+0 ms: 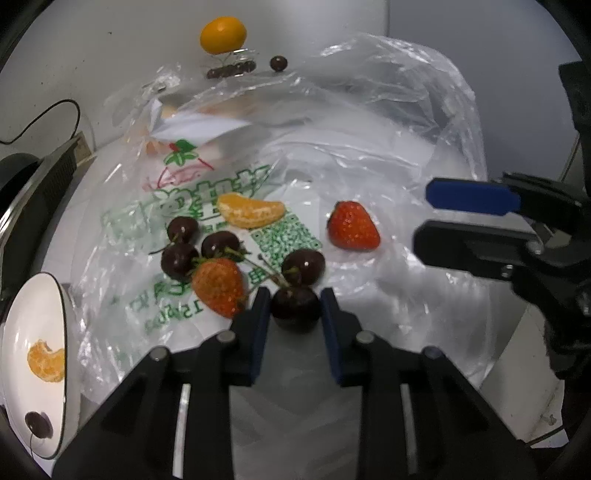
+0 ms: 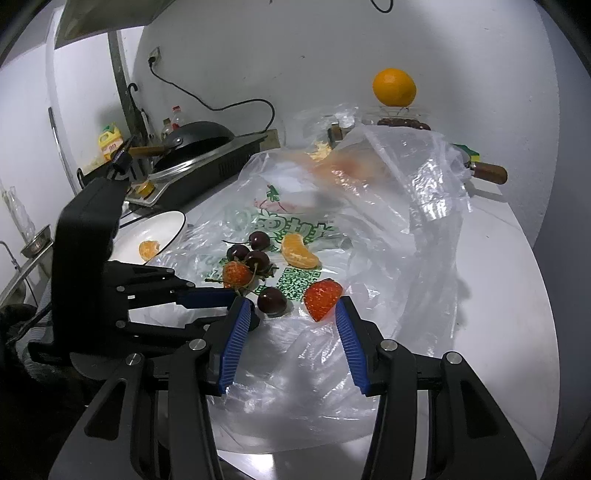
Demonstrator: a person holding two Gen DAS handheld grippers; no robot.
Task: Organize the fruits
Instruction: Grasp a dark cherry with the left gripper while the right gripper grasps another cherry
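the left gripper (image 1: 295, 306) is clamped on a dark cherry (image 1: 295, 308), its blue pads touching both sides, on the clear plastic bag (image 1: 369, 147). just beyond lie another cherry (image 1: 303, 266), a stemmed strawberry (image 1: 219, 286) at the left finger, three more cherries (image 1: 184, 243) and an orange segment (image 1: 251, 209). a second strawberry (image 2: 322, 298) sits just ahead of the right gripper (image 2: 291, 314), whose jaws stand apart, holding nothing. at left a white plate (image 1: 22, 314) holds a segment (image 1: 46, 360) and a cherry (image 1: 38, 422). a whole orange (image 1: 222, 34) stands far back.
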